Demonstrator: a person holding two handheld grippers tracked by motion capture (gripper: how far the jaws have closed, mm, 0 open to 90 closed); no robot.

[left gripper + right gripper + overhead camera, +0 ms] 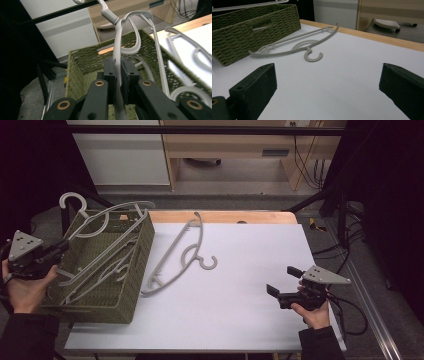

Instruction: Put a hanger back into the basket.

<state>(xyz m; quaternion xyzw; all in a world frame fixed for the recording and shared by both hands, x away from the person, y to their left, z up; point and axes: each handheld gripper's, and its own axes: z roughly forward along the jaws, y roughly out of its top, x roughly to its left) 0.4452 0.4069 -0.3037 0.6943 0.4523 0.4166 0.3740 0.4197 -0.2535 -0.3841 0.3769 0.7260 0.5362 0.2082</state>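
My left gripper (64, 245) is at the left side of the green woven basket (137, 270), shut on a grey plastic hanger (107, 217). That hanger stands tilted above the basket, its hook (74, 200) up past the far left corner. In the left gripper view the pads (110, 68) pinch the hanger's arm (117, 50) over the basket (85, 50). A second grey hanger (175, 252) lies flat on the white table, just right of the basket. My right gripper (281, 281) rests open near the table's right front, empty, facing that hanger (294, 46) and the basket (249, 32).
More grey hangers (100, 275) lie inside the basket. A wooden strip (225, 216) runs along the table's far edge. Cables (350, 315) trail off the right side. A black bar (200, 130) crosses overhead at the back, in front of cabinets.
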